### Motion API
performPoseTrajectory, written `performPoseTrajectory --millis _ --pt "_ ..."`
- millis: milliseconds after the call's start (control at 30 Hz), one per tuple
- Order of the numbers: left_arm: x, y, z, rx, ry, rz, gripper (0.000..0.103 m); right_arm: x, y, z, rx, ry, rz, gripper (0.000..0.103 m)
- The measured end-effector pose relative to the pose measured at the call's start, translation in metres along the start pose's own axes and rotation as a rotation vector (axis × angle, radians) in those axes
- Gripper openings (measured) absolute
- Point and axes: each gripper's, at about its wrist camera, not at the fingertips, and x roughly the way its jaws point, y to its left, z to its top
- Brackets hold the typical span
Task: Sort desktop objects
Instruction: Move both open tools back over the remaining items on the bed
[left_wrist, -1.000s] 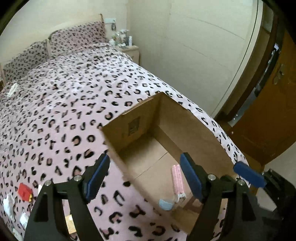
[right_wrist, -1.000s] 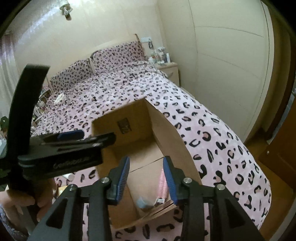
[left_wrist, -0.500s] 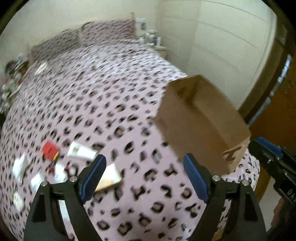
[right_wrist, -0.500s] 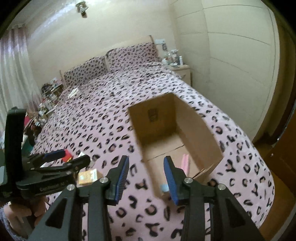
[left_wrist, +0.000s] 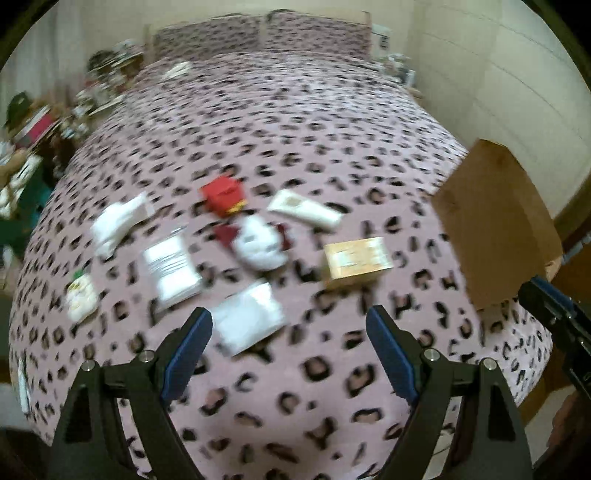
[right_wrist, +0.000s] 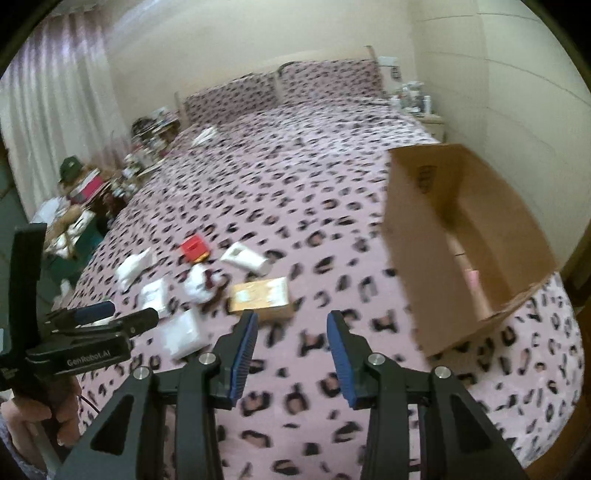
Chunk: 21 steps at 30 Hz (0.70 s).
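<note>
The bed (left_wrist: 295, 122) carried everything, its leopard-print cover soft and uneven, so any press down risked sinking and tipping small things; it fell away at the near edge and on the side beyond the box, and a nudged item there could slide off. The cardboard box (right_wrist: 458, 258) stood open near that corner, something pink inside it; its tall near wall lay between the loose items and the opening, so a low carry could clip the rim. The loose items sat in a close cluster well apart from the box: the tan box (left_wrist: 356, 258) nearest it, a white packet (left_wrist: 249, 317) just ahead of the left gripper (left_wrist: 290, 332), a white pouch (left_wrist: 171, 269), a white tube (left_wrist: 304, 208), a red box (left_wrist: 223, 194); they were packed so closely that wide fingers could shove a neighbour. Both views were blurred, which made aiming uncertain. The left gripper's fingers were spread wide and empty; the right gripper (right_wrist: 291, 339) hung over bare cover, fingers parted and empty. Open room lay between cluster and box.
</note>
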Motion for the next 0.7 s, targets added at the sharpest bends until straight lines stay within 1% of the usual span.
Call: performPoseTrajectory --millis 133,400,567,700 --pt "-0.010 0.043 -0.019 -0.053 0.007 0.062 0.087 0.016 0.034 -0.010 -0.037 0.028 0.038 0.040" --pt "-0.018 0.144 -0.058 -0.204 0.035 0.172 0.087 0.045 0.102 -0.030 -0.087 0.097 0.125 0.040" --pt "-0.018 0.196 -0.068 -0.281 0.034 0.224 0.087 0.067 0.152 -0.033 -0.142 0.123 0.179 0.044" --pt "-0.011 0.224 -0.068 -0.321 0.031 0.237 0.087 0.088 0.186 -0.029 -0.182 0.153 0.209 0.046"
